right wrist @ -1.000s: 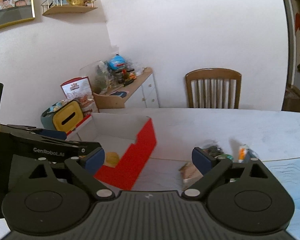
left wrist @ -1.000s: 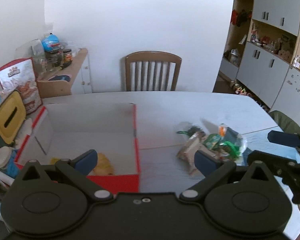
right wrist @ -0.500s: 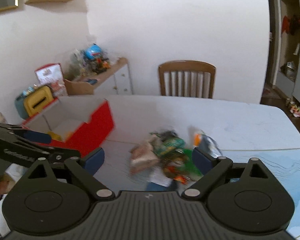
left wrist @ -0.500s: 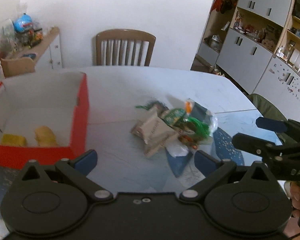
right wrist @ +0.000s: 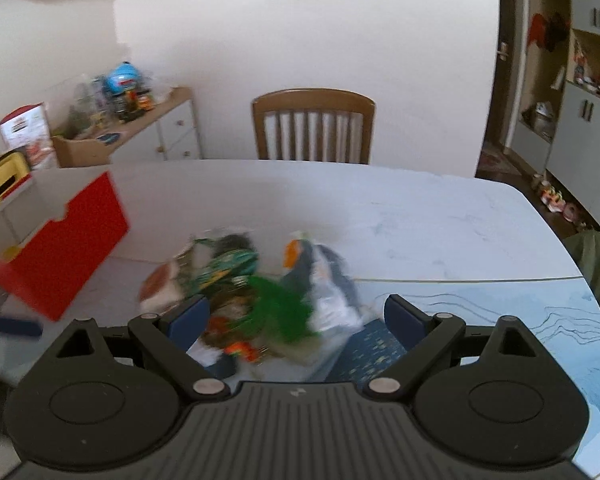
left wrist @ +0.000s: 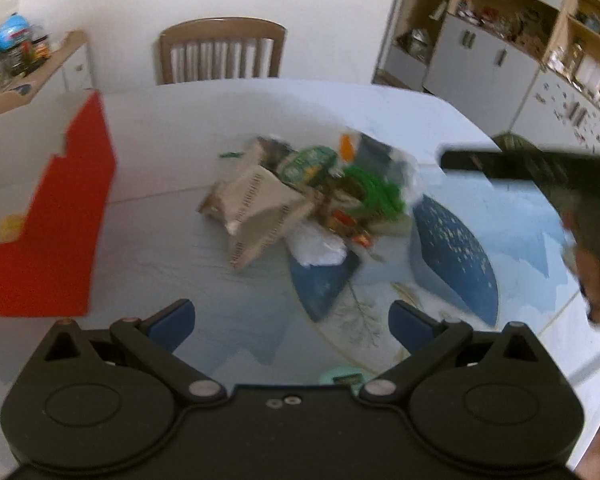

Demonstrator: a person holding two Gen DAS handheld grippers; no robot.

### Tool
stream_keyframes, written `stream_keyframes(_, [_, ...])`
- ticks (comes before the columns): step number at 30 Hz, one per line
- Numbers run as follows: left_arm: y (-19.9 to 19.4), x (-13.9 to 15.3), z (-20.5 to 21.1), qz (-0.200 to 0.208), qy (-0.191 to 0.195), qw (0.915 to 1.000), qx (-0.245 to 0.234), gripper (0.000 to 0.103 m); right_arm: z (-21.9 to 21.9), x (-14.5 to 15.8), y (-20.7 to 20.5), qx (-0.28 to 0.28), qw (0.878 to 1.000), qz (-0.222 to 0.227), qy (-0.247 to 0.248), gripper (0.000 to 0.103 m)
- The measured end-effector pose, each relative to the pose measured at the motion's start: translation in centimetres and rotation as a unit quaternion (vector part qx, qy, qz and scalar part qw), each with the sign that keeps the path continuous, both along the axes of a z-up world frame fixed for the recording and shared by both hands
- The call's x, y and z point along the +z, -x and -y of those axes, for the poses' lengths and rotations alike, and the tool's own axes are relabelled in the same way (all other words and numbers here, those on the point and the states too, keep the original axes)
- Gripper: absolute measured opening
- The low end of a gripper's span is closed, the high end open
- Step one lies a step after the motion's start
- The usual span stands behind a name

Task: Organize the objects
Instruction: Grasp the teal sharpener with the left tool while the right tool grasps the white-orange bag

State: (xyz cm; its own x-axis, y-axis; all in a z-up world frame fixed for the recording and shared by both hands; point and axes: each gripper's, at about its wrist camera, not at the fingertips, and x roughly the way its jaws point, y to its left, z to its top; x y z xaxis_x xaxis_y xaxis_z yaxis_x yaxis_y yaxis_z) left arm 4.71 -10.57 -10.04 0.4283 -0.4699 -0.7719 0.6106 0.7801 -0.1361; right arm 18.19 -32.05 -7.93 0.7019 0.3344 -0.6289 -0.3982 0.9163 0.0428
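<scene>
A red-sided cardboard box (left wrist: 52, 216) stands open at the left of the white tabletop (left wrist: 188, 120), a yellow item (left wrist: 10, 226) lying blurred inside it. To its right, well apart from the box, a loose pile of packets and wrappers (left wrist: 312, 196) sits mid-table: a beige carton (left wrist: 256, 204), a green tangle (left wrist: 380, 192), a white crumpled bag (left wrist: 318, 246). The left claw (left wrist: 292, 320) hangs above the tabletop short of the pile, its blue pads (left wrist: 172, 320) spread wide and gripping nothing. From the right wrist view, the right claw (right wrist: 296, 316) hovers low over the near edge of the same pile (right wrist: 256, 300), pads (right wrist: 400, 318) likewise wide apart and empty, with the box (right wrist: 60, 248) off to its left. A wooden chair (right wrist: 314, 126) stands behind the table; grey cupboards (left wrist: 480, 56) line the right wall.
</scene>
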Motion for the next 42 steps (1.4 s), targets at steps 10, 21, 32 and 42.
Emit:
stream_keyframes(10, [1.6, -3.3, 2.5, -0.015, -0.049, 0.9974, -0.051, 0.103, 0.1, -2.2, -7.4, -0.035, 0.999, -0.04, 0.004, 0.095])
stream_keyframes(21, [1.7, -5.6, 2.2, -0.056, -0.066, 0.9957, -0.032, 0.091, -1.7, -4.7, -11.3, -0.038, 0.995, -0.088, 0.004, 0.077])
stream_keyframes(32, [2.6, -5.4, 2.6, -0.033, -0.069, 0.996, -0.045, 0.068, -2.7, -6.4, -13.2, -0.042, 0.992, -0.117, 0.004, 0.047])
stream_keyframes(42, [3.1, -5.1, 2.7, -0.032, -0.061, 0.9958, -0.06, 0.038, -3.1, -6.4, -12.9, -0.032, 0.993, -0.117, 0.003, 0.025])
